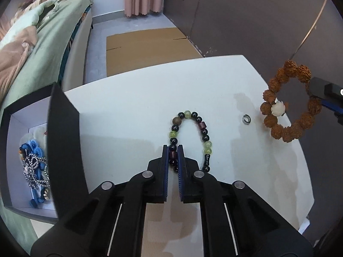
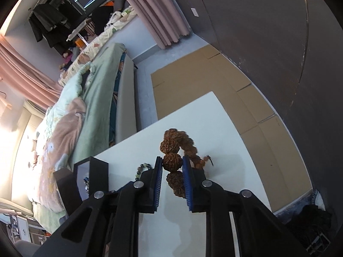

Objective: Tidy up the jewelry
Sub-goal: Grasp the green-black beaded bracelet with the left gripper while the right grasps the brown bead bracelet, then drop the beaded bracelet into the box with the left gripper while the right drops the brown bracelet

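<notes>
My left gripper (image 1: 172,147) is shut on a bead bracelet (image 1: 205,138) of black, green and purple beads that lies on the white table (image 1: 133,111). My right gripper (image 2: 172,160) is shut on a brown seed-bead bracelet (image 2: 172,160) and holds it above the table; it shows in the left wrist view (image 1: 287,105) at the right, hanging in the air. A small silver ring (image 1: 246,119) lies on the table between the two bracelets. An open black box (image 1: 12,150) at the left holds blue cord and silver chain jewelry (image 1: 35,165).
The box's raised black lid (image 1: 64,141) stands between the box and the table middle. A bed with green bedding (image 1: 42,49) lies to the left. Flat cardboard (image 1: 148,47) covers the floor beyond the table. A dark wall (image 1: 257,10) runs along the right.
</notes>
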The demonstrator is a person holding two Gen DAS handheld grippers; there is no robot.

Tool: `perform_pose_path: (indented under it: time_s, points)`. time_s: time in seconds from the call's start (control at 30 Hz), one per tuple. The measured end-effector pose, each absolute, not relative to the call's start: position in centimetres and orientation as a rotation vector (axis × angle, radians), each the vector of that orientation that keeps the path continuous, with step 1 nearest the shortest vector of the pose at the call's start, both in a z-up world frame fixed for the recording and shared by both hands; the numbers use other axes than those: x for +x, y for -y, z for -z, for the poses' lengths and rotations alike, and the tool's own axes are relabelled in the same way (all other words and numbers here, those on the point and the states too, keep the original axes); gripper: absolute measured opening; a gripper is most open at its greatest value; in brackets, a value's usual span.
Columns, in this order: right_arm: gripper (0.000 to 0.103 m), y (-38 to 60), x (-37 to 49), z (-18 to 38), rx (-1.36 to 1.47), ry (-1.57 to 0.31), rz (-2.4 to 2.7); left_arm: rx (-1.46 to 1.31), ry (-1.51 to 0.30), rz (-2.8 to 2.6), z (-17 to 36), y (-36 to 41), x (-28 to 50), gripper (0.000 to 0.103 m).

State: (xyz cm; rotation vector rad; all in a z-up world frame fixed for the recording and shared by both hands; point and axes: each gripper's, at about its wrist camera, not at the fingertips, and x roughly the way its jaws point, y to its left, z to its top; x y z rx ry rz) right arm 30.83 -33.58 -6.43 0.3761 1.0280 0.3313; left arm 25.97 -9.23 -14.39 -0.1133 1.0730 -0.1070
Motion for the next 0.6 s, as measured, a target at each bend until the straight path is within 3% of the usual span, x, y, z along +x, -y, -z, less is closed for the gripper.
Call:
perform_pose_path:
  time_s: [0.6]
  points:
    - [0.018,30.9,29.4,4.2,0.432,-0.953,-0.473,-0.235,-0.906,0.138,7.3,4.6,23.9,0.008]
